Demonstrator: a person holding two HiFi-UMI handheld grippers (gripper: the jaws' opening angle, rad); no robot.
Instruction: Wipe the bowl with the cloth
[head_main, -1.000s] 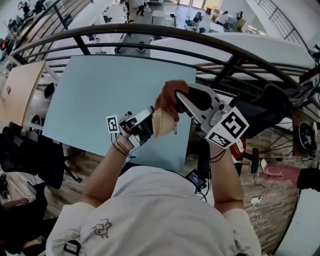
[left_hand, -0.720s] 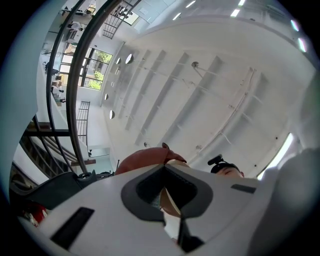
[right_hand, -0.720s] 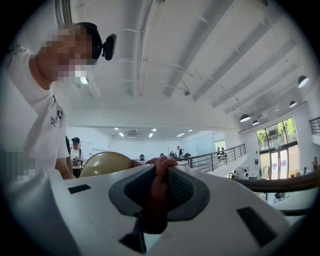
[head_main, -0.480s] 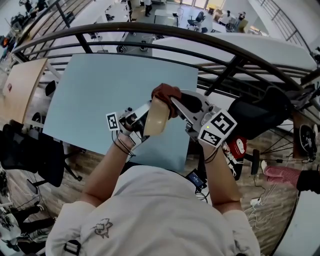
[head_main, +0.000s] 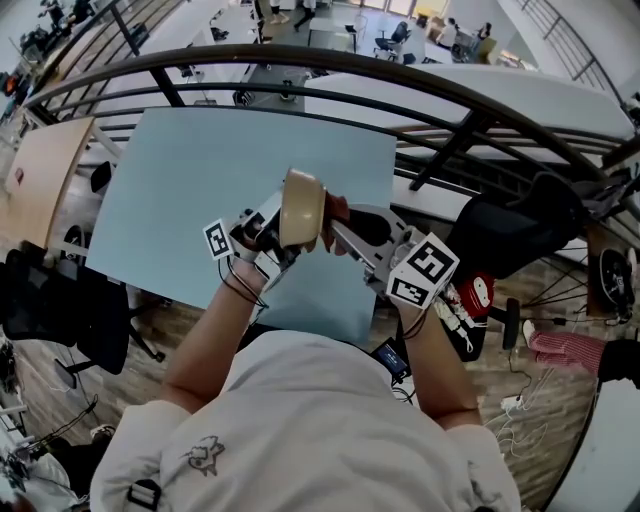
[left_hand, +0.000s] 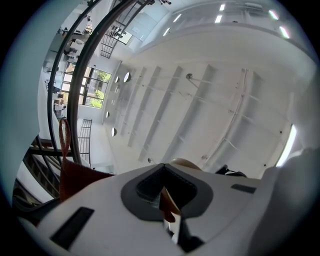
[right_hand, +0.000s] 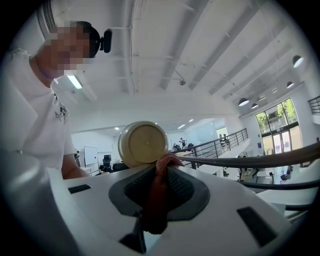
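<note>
A cream bowl (head_main: 301, 208) is held up over the light blue table (head_main: 190, 170), its base turned toward the head camera. My left gripper (head_main: 277, 238) is shut on the bowl's rim; in the left gripper view a thin edge of the bowl (left_hand: 170, 207) sits pinched between the jaws of my left gripper (left_hand: 167, 200). My right gripper (head_main: 338, 226) is shut on a red cloth (head_main: 336, 207) that presses against the bowl's right side. In the right gripper view the cloth (right_hand: 157, 197) runs from my right gripper (right_hand: 155, 202) up to the bowl (right_hand: 143, 144).
A black curved railing (head_main: 420, 75) runs beyond the table's far edge. A black chair (head_main: 55, 310) stands at the left, a dark bag (head_main: 520, 225) and cables (head_main: 520, 400) lie on the wooden floor to the right.
The bowl has tipped so its base now faces up toward the head camera. My right gripper has sunk and come leftward, and the cloth has slid from the bowl's top to its right side.
</note>
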